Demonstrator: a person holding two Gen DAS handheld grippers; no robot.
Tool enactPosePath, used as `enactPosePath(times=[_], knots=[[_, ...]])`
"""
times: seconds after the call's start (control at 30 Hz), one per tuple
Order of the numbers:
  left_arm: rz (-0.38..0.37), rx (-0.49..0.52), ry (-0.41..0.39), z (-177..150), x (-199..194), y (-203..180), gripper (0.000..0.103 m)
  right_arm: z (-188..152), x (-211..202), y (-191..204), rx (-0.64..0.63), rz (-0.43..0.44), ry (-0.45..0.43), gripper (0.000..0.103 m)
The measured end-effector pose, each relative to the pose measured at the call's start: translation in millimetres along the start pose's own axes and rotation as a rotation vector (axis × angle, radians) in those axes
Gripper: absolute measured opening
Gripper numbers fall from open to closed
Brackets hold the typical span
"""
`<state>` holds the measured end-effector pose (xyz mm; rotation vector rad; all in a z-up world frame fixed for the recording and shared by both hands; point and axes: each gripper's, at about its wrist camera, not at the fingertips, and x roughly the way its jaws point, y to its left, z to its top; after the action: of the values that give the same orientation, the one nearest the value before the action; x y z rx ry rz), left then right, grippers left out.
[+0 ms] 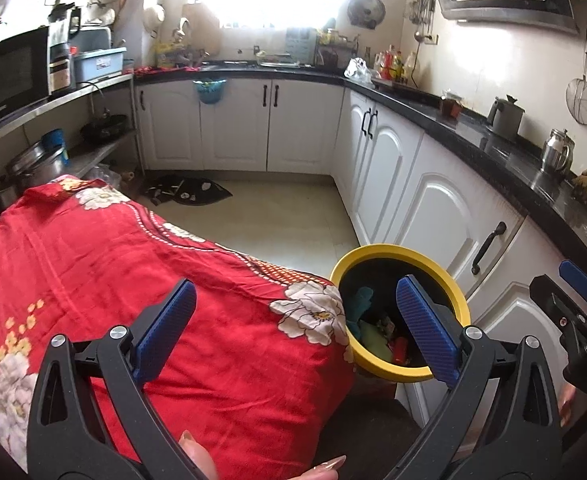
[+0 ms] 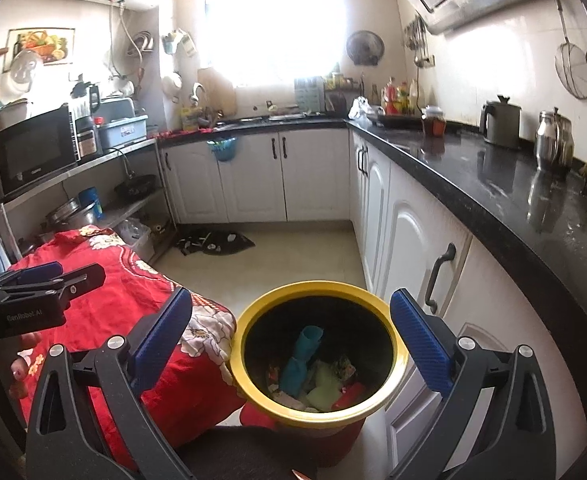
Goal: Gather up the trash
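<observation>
Both my claws wide, empty: right gripper (image 2: 291,334) over bin (image 2: 377,410), left gripper (image 1: 295,330) at cloth (image 1: 133,264) corner. Trash (image 2: 317,384) lies inside bin, probably dropped.

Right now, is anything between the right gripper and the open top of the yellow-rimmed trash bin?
Nothing visible. The right gripper is open and empty, and the trash bin sits uncovered ahead of it with trash already inside. The red floral cloth lies left of the bin, out of the way.

Bin (image 2: 317,414) base behind its yellow rim; trash (image 2: 317,380) inside too jumbled to identify.
</observation>
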<state>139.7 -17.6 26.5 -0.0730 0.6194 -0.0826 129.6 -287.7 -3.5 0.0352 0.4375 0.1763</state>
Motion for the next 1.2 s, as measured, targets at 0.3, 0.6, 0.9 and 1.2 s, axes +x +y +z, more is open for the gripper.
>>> enactPosePath(times=[0.3, 0.6, 0.9, 1.2], knots=[[0.034, -0.013, -0.042, -20.1, -22.0, 17.0, 0.092, -13.2, -19.4, 17.3, -0.039, 0.025, -0.065, 0.097], [0.069, 0.001, -0.097, -43.6, -44.3, 29.9, 0.092, -34.5, -41.8, 30.3, -0.063, 0.020, -0.152, 0.097], [0.089, 0.015, -0.158, -65.7, -60.5, 28.4, 0.092, -58.4, -54.8, 33.7, -0.033, 0.002, -0.213, 0.097], [0.087, 0.013, -0.216, -82.6, -67.4, 26.7, 0.092, -78.4, -59.7, 42.5, -0.039, -0.025, -0.251, 0.097]])
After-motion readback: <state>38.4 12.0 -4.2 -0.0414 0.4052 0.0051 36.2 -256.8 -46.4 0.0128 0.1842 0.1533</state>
